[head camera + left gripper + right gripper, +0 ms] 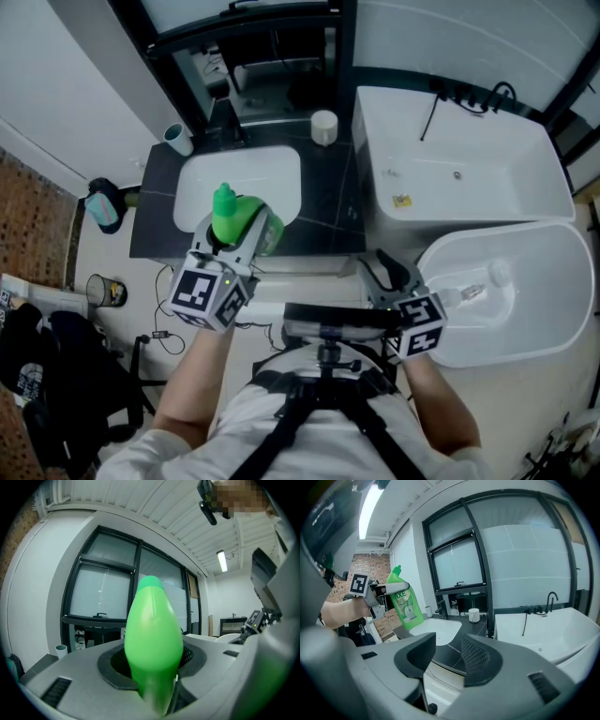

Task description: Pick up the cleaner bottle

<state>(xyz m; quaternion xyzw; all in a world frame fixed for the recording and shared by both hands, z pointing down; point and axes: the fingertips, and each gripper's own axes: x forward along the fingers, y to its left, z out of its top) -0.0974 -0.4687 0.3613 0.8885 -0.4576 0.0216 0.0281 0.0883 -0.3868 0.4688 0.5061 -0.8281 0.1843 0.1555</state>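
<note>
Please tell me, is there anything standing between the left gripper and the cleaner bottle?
Nothing visible stands in the way. The left gripper is already shut on the bottle and holds it up over the sink. The right gripper is open and empty, off to the side.

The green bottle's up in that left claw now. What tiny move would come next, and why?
Probably just hold the grip and keep it steady. The left gripper is clamped on the green cleaner bottle, which hangs clear above the sink, so the pickup looks done. The right gripper is open and empty, offering no support.
</note>
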